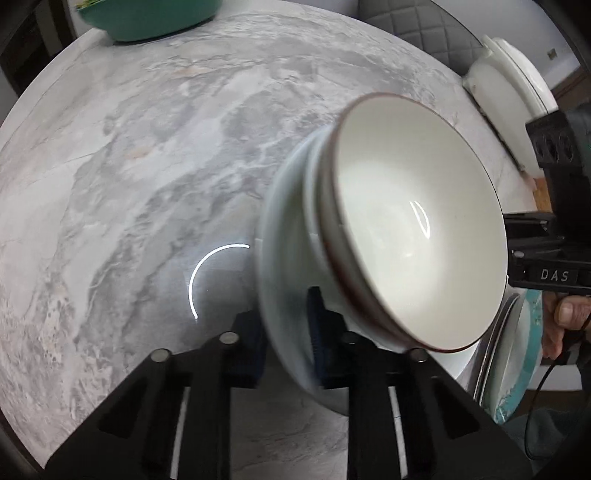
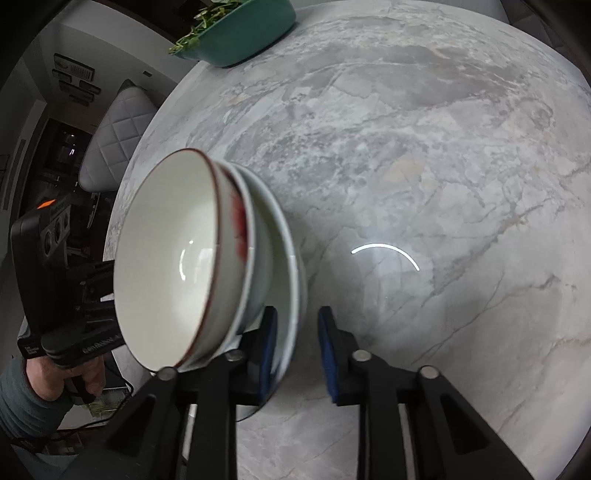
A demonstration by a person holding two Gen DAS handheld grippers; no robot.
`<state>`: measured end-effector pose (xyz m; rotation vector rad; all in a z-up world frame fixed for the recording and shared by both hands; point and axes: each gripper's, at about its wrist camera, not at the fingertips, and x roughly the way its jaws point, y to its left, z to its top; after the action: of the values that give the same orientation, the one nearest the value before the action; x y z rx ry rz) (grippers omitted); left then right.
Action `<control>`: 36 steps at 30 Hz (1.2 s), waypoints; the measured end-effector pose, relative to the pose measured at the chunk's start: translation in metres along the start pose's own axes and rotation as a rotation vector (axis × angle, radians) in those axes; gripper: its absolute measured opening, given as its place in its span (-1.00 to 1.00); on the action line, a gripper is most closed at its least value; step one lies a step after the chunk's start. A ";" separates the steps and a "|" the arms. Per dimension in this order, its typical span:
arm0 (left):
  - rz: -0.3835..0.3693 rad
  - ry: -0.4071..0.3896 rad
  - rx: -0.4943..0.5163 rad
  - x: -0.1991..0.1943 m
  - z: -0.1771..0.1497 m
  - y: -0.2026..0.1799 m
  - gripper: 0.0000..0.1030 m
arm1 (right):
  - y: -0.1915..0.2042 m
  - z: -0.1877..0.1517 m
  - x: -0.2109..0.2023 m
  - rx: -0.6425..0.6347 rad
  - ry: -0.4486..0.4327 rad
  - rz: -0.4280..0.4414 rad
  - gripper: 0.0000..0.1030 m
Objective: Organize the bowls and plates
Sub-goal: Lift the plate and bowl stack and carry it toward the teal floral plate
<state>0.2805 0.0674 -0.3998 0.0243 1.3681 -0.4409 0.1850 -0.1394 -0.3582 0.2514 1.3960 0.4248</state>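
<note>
Bowls [image 1: 413, 229], nested three deep with a red-rimmed one on top, sit tilted at centre right of the left wrist view. Left claw [image 1: 291, 332] pinches the outer bowl's blurred rim. Right claw [image 2: 297, 350]: blue pads stand apart in its own view, bowl edge beside the left pad; contact unclear. Marble table [image 1: 147, 166] beneath. Green dish [image 2: 240, 33] cut off, upper left. White lidded container [image 1: 509, 96], upper right, partly hidden.
</note>
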 end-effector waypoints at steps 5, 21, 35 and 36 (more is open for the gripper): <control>-0.024 0.003 -0.024 0.002 0.004 0.002 -0.74 | 0.001 0.004 0.000 0.033 -0.002 -0.031 -0.70; -0.005 -0.009 0.041 -0.013 -0.001 -0.015 -0.77 | 0.016 -0.014 -0.021 0.095 -0.068 -0.113 -0.73; -0.043 -0.065 0.161 -0.065 -0.023 -0.104 -0.77 | 0.013 -0.079 -0.108 0.152 -0.172 -0.141 -0.73; -0.043 -0.066 0.164 -0.067 -0.028 -0.114 -0.77 | 0.010 -0.087 -0.115 0.151 -0.178 -0.141 -0.73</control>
<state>0.2089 -0.0101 -0.3154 0.1140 1.2666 -0.5844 0.0847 -0.1865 -0.2655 0.3041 1.2630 0.1756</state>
